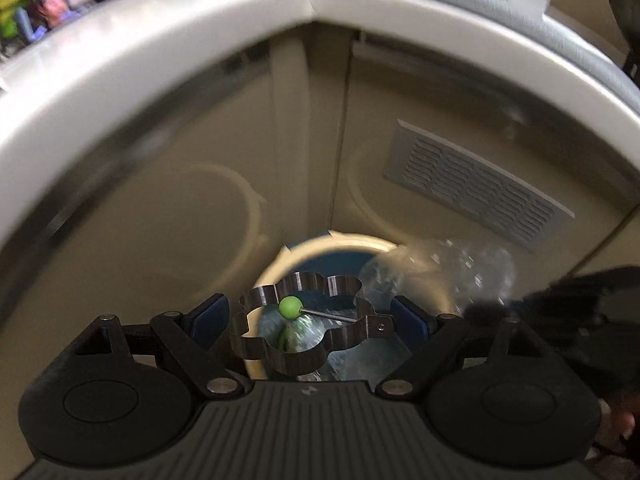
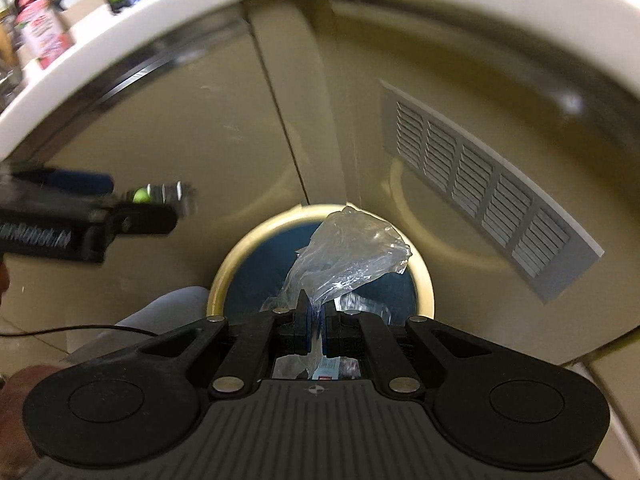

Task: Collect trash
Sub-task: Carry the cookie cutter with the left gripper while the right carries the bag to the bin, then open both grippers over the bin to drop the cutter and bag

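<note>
A round bin with a cream rim (image 2: 224, 276) and blue inside stands on the floor against beige cabinet doors; it also shows in the left wrist view (image 1: 276, 268). My right gripper (image 2: 316, 312) is shut on a crumpled clear plastic wrapper (image 2: 352, 252) and holds it over the bin's mouth. The wrapper shows blurred in the left wrist view (image 1: 440, 272). My left gripper (image 1: 308, 320) is shut on a dark flower-shaped metal ring (image 1: 304, 328) with a green ball on a pin (image 1: 290, 306), above the bin. It shows blurred in the right wrist view (image 2: 160, 200), left of the bin.
Beige cabinet doors with a grey vent grille (image 2: 480, 184) stand behind the bin, under a white counter edge (image 2: 160, 12). Bottles and colourful packages (image 2: 40, 32) sit on the counter. More trash lies inside the bin (image 2: 340, 368). A thin black cable (image 2: 80, 328) runs over the floor.
</note>
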`<state>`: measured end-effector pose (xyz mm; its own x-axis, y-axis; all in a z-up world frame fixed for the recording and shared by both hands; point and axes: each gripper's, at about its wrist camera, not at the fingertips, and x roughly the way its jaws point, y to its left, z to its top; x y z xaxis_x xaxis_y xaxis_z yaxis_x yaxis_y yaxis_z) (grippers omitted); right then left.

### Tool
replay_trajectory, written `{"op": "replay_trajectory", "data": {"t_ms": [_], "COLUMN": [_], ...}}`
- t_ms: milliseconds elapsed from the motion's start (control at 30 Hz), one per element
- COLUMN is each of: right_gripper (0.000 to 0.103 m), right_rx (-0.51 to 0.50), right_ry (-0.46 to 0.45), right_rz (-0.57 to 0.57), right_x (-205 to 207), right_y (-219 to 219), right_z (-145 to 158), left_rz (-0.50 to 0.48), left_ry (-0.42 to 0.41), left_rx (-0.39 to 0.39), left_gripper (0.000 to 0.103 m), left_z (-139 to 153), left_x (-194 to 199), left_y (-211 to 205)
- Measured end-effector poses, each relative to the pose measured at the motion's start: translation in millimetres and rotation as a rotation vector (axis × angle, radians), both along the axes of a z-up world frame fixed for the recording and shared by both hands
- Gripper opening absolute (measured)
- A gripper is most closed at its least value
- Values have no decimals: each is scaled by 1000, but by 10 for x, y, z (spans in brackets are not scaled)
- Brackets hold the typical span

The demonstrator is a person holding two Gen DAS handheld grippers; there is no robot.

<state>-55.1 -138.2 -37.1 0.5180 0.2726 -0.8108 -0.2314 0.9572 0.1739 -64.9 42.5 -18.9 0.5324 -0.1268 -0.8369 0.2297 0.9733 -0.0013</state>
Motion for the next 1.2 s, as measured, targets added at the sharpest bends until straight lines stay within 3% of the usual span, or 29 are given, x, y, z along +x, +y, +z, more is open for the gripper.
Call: {"op": "replay_trajectory", "data": {"t_ms": [367,700,967,1033,1100,1200], "right_gripper": [5,6,6,12,42,64], "right_rx": [4,-2,-15,-31,-48,-31], "right_ry": [134,204,245,248,252,250], "right_rz": [-11,-39,-48,-58,-93,-108], "right_x": [465,737,881,898,914,890], "right_y": [41,31,-8,-9,-52,-123], "right_z": [-553,-929,-1034,-1031,-1031,-978], "left_rz": [-80,-59,-71,-63,-49,-37], "left_ry": [151,285,357,376,382,401], "left_rx": [-13,29,32,25,32,26], "left_gripper": [90,90,91,93,102,103], "left_z": [-534,-1097,-1363,-1397,-1402,-1413], "left_x": [364,725,922,964,986,1017], "left_y": [-205,-260,-265,-234,-198,-134]}}
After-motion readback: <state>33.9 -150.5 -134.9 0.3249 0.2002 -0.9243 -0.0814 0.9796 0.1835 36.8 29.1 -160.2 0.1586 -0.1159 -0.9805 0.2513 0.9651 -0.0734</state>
